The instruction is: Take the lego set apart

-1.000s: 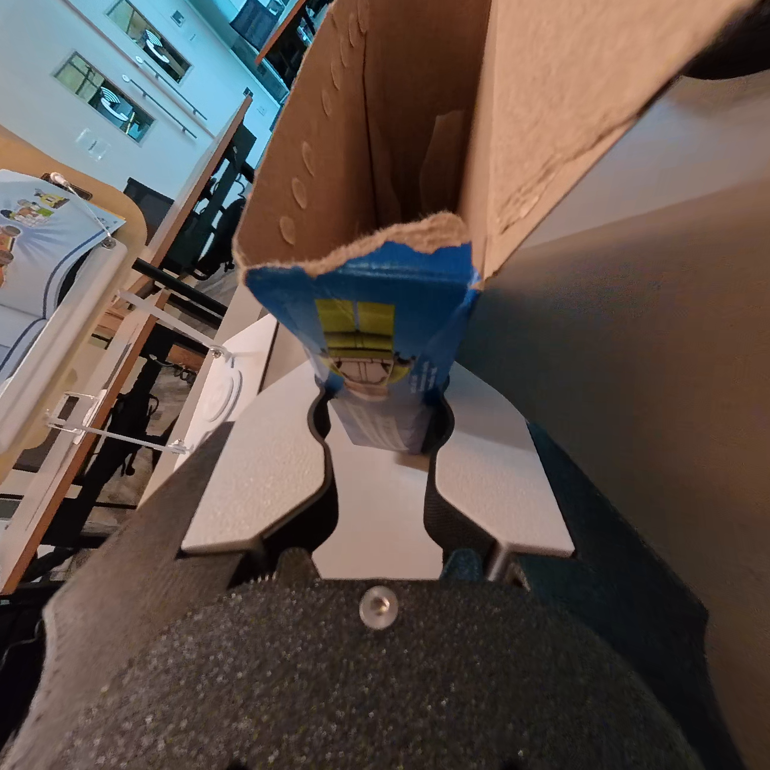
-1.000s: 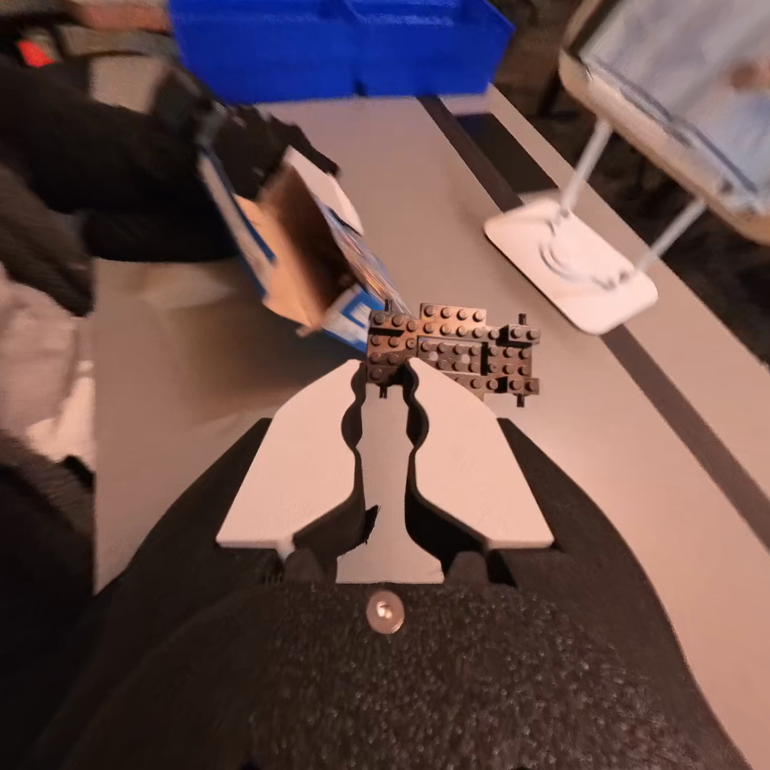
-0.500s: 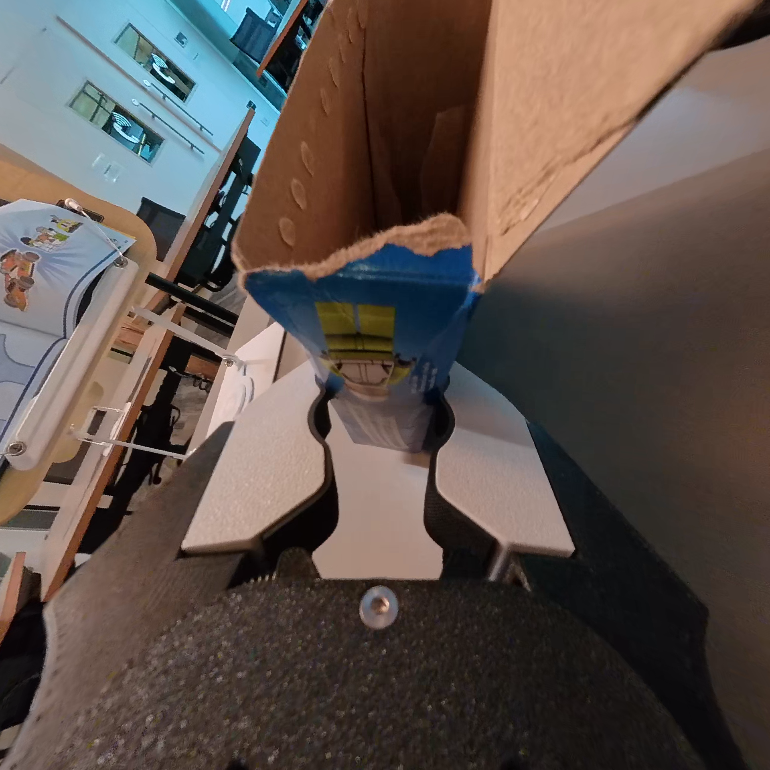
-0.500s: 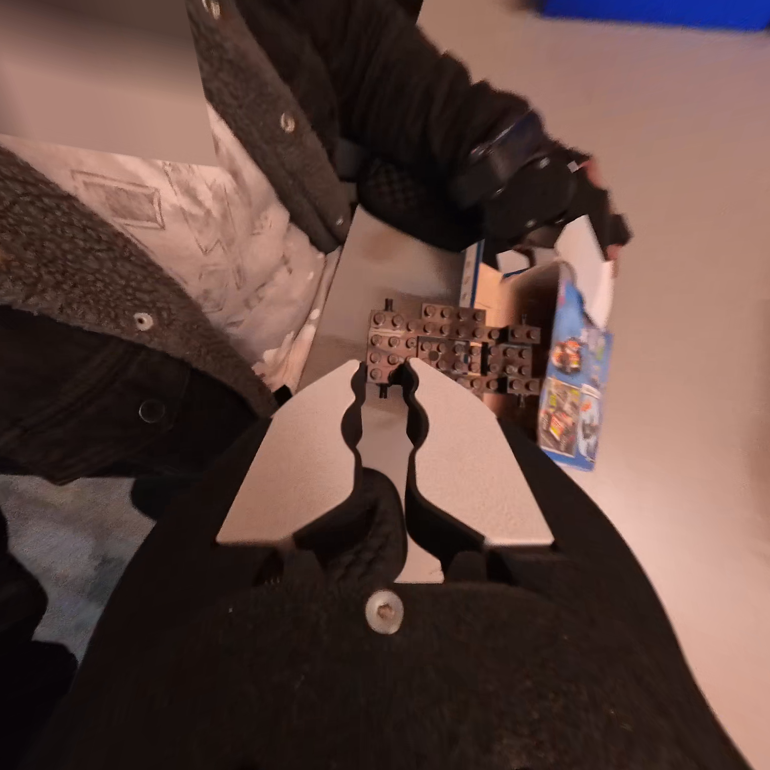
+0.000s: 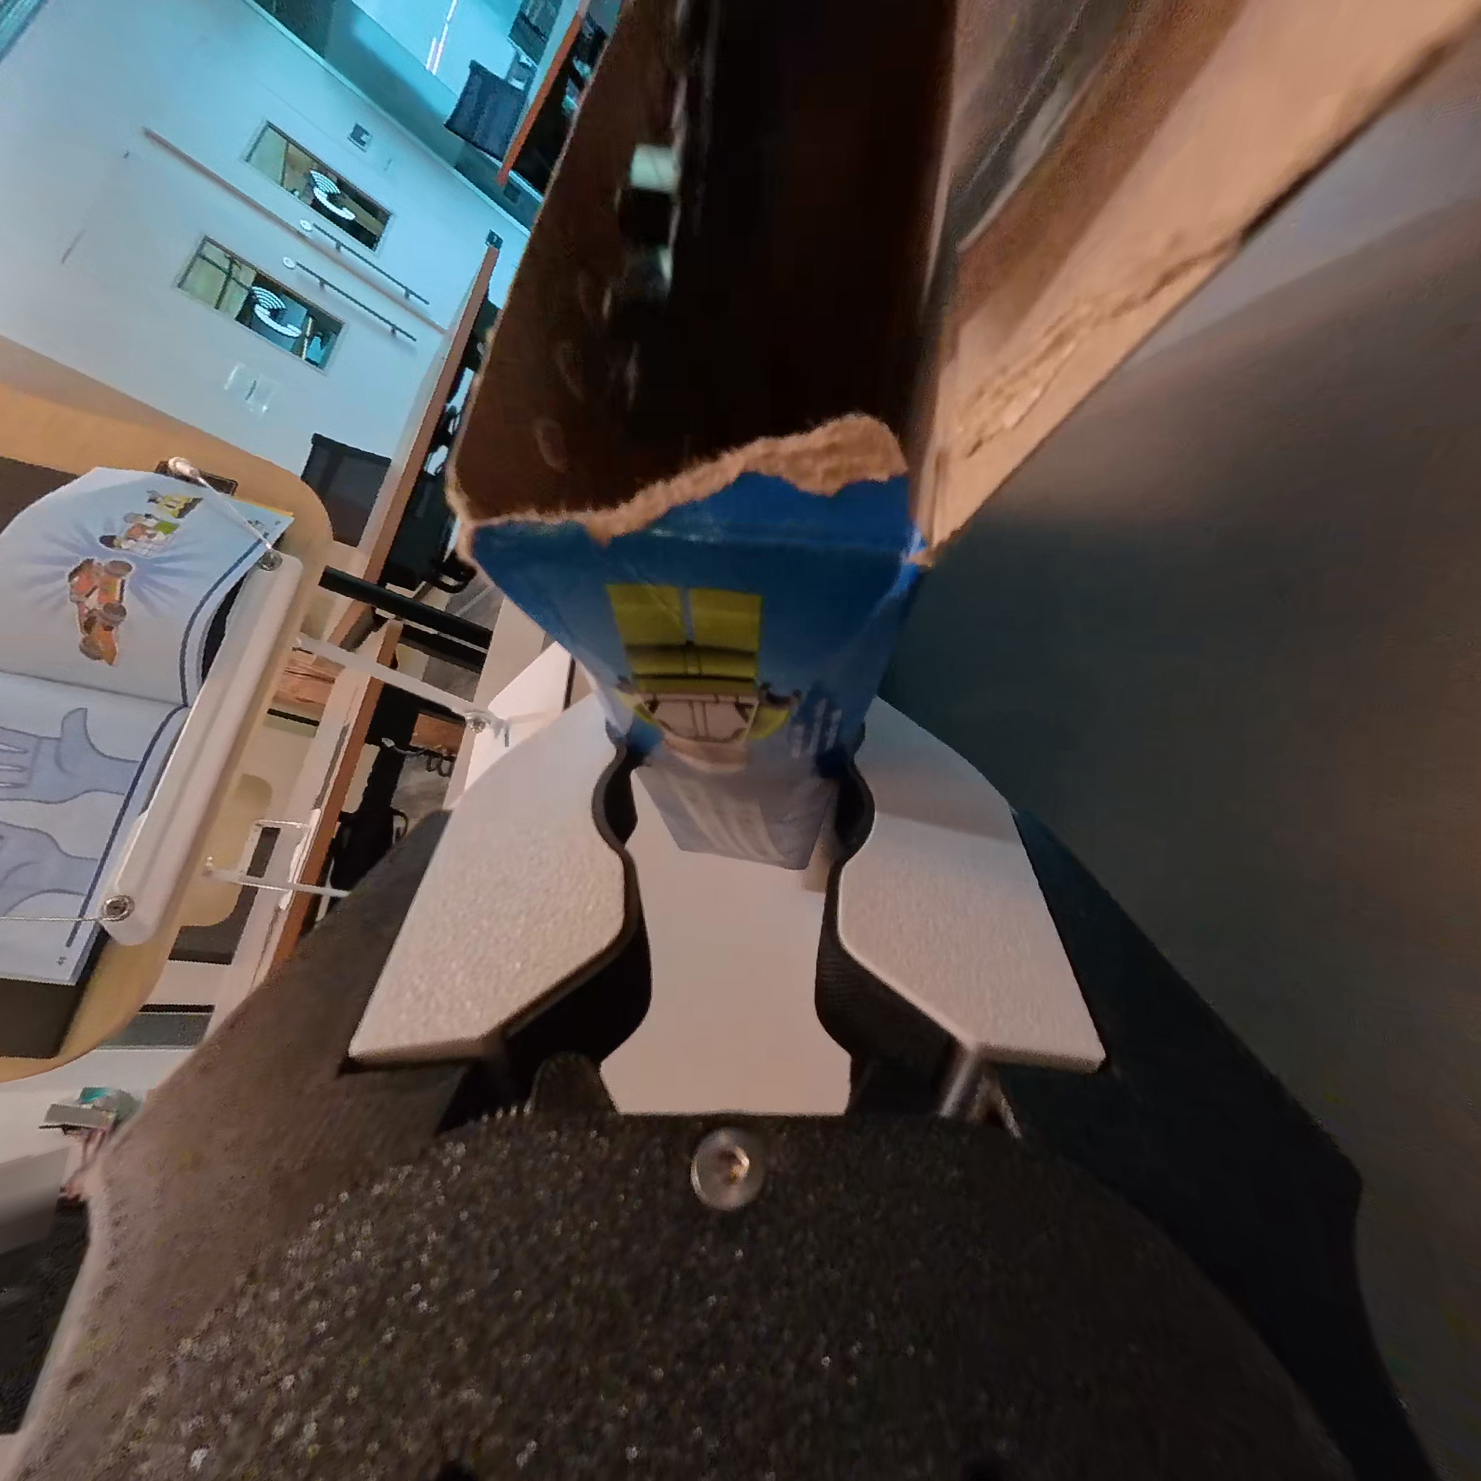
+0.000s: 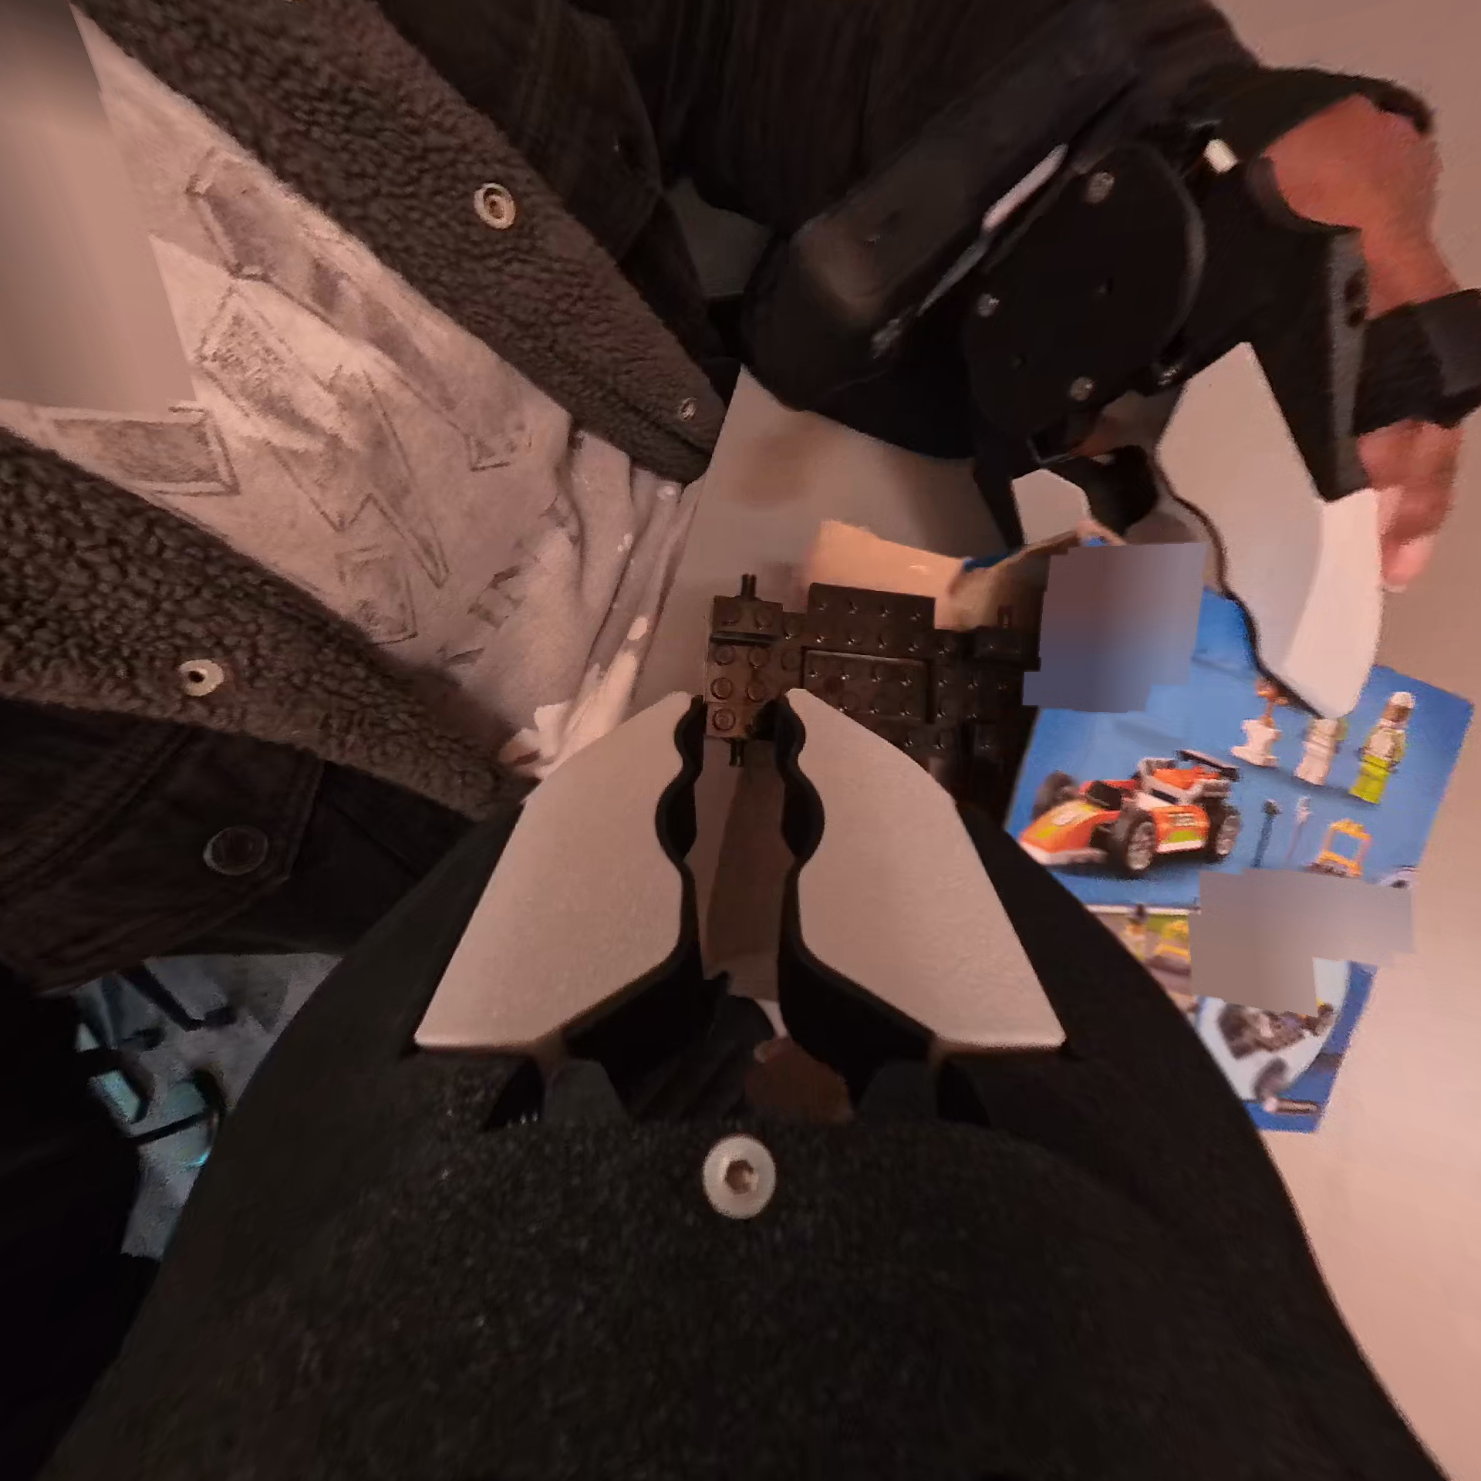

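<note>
**A bright hall beyond the work table**

A pale wall (image 5: 120,264) washed in bluish light carries two dark windows (image 5: 260,308). Wood-edged desks (image 5: 417,449) on black frames recede along it. Nearby, a white stand (image 5: 200,769) holds an open booklet. The grey table (image 5: 1242,641) lies in shadow.

R tool (image 6: 739,705) grips lego chassis (image 6: 849,665).

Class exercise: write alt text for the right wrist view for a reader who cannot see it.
The right gripper clamps one end of a dark lego assembly at the open mouth of a blue box, which the left gripper holds.
</note>
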### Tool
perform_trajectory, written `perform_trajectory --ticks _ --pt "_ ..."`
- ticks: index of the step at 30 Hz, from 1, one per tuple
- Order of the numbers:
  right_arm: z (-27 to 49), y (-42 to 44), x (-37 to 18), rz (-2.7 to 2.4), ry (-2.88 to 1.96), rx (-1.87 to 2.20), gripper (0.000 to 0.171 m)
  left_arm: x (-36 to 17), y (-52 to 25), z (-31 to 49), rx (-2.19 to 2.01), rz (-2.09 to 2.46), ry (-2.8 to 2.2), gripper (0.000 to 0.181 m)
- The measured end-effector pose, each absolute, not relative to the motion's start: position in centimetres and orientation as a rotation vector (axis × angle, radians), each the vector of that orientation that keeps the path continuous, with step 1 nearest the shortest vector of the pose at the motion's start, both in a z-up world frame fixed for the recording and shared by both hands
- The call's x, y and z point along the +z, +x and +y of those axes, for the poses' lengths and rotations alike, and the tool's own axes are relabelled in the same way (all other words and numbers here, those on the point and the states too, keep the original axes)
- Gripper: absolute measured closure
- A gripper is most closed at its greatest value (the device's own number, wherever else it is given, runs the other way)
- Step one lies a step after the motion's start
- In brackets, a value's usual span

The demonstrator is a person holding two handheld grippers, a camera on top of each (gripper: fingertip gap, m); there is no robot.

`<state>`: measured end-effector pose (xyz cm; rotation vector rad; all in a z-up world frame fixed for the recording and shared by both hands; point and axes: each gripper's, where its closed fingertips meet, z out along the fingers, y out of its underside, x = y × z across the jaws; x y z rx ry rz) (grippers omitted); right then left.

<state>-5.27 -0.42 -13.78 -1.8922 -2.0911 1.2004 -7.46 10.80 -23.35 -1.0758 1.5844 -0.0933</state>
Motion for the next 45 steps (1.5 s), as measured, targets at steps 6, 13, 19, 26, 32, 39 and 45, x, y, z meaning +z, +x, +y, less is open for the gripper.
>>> perform_trajectory --ticks 6,13,19,26,32,39,45 --pt "1.4 -6.3 -14.9 -2.065 -1.912 1.072 0.154 -23.4 -7.4 10.7 -0.084 1.593 -1.063 0.134" --pt "6.3 -6.9 -15.7 -1.869 -1.88 0.695 0.171 -23.3 -7.1 10.1 -0.107 1.605 -1.046 0.135" --pt "7.2 -6.9 -15.9 -1.846 -1.747 0.378 0.171 -23.4 -7.2 10.2 -0.184 1.588 -1.106 0.135" --pt "7.5 -5.9 -16.1 -1.879 -1.786 0.236 0.123 -23.5 -7.2 10.2 -0.193 1.584 -1.119 0.135" --pt "8.1 -6.6 -19.5 -2.008 -1.854 -0.007 0.107 -23.5 -7.2 10.1 -0.193 1.586 -1.133 0.135" --pt "10.2 -7.4 -20.1 -1.99 -1.876 -0.108 0.11 -23.7 -7.2 9.9 -0.194 1.608 -1.123 0.136" --pt "11.1 -7.6 -20.0 -1.955 -1.861 -0.124 0.108 -23.7 -7.4 10.2 -0.21 1.595 -1.155 0.136"
